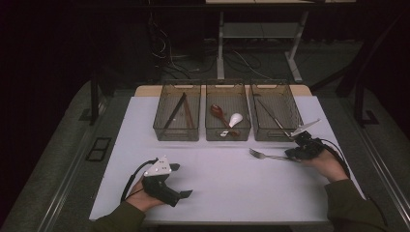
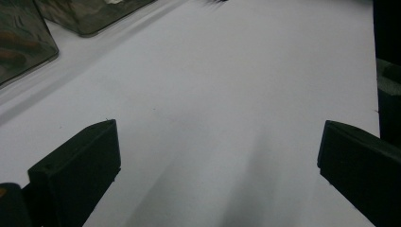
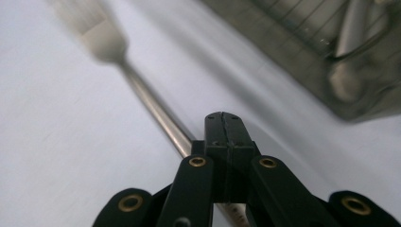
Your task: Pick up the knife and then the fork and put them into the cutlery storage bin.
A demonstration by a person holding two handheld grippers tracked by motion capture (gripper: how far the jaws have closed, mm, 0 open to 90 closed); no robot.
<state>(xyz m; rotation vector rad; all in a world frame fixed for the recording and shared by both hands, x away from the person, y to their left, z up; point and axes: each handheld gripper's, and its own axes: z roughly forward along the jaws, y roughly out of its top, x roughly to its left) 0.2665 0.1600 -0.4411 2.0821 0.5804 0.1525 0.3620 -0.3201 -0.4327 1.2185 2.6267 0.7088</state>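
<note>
Clamping the fork (image 1: 265,155) by its handle, the right tongs (image 1: 296,153) hold it near the table's (image 1: 227,188) right edge; left tongs (image 1: 180,180) gape wide, empty, near the front-left corner.

The room is dim, with light falling mostly on the white table (image 1: 227,188). Grey carpet (image 1: 58,159) covers the floor around it. Beyond the far edge stands a white-legged desk frame (image 1: 221,43), a tangle of cables (image 1: 169,58) lying on the floor beside it. The back of the room is lost in darkness.
</note>
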